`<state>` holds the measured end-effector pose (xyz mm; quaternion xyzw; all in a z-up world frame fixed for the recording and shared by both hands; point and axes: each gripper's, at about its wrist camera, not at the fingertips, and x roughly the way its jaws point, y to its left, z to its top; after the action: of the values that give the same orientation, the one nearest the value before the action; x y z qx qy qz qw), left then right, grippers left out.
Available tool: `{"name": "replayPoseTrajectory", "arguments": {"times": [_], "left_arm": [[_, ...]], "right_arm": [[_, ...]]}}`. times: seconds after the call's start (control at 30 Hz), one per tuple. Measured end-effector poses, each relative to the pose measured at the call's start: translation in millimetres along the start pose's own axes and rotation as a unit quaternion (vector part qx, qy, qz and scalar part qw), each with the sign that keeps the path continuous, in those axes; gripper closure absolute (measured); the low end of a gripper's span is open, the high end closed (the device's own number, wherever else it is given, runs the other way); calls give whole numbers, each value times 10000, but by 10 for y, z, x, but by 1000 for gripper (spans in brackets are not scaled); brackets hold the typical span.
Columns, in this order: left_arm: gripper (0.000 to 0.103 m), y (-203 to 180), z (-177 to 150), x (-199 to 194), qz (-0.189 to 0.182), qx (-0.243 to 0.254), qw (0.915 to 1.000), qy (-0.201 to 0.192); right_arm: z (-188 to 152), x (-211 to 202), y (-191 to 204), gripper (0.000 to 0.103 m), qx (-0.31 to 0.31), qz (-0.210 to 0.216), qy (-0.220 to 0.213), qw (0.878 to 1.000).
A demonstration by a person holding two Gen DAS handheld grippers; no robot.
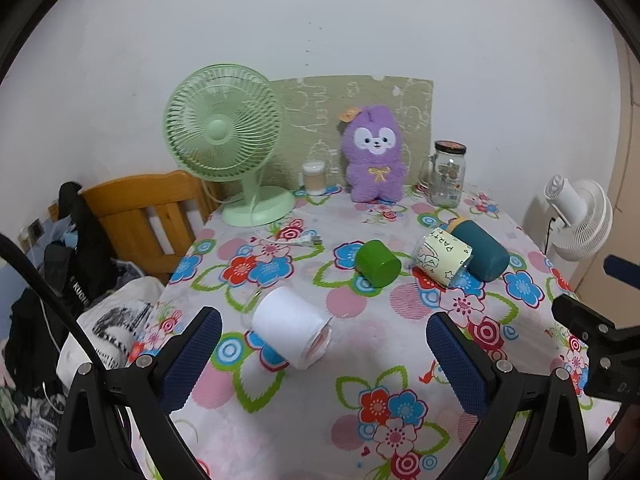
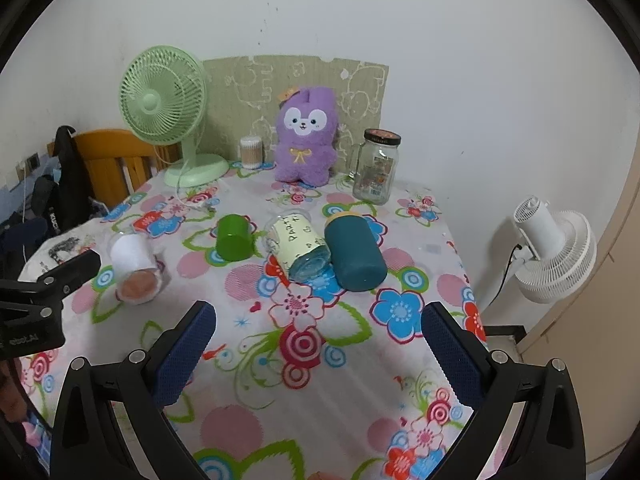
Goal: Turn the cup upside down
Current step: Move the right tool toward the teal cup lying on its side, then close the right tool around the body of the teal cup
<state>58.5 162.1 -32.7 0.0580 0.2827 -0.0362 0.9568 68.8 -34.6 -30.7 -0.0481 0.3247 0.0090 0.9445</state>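
Note:
Several cups lie on their sides on the floral tablecloth (image 1: 360, 360): a white-sleeved clear cup (image 1: 290, 328) (image 2: 134, 268), a green cup (image 1: 378, 263) (image 2: 234, 236), a clear cup with a pale "PARTY" label (image 1: 442, 258) (image 2: 298, 246), and a dark teal cup (image 1: 482, 250) (image 2: 354, 252). My left gripper (image 1: 324, 356) is open and empty, just in front of the white-sleeved cup. My right gripper (image 2: 318, 352) is open and empty, in front of the labelled and teal cups. Each gripper shows at the edge of the other's view.
At the table's back stand a green desk fan (image 1: 224, 140), a small jar (image 1: 314, 178), a purple plush toy (image 1: 374, 154) and a glass mason jar (image 1: 448, 174). A wooden chair (image 1: 140, 216) is left; a white fan (image 2: 556, 248) stands on the floor right.

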Motion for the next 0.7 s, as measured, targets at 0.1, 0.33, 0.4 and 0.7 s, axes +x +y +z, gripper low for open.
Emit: {"name": "replayPoseTrajectory", "arguments": {"times": [0.1,0.33,0.4,0.7], "left_arm": [[0,-80,77,115,-17,255,9997,14],[0,-337,305,496,-128,1095,9939,68],[0,-410,346,620,-250,1298,9911,156],[0,-694,515,1185,-569,1795,9809,476]], "right_arm": [[90,187,-105,0,-31,29,135,9999],[340,849,-420,0,6,233,703,9973],[369,1014,-462,0,9,297,849,9959],[461,1735,-641,0,20,568,1477,9874]]}}
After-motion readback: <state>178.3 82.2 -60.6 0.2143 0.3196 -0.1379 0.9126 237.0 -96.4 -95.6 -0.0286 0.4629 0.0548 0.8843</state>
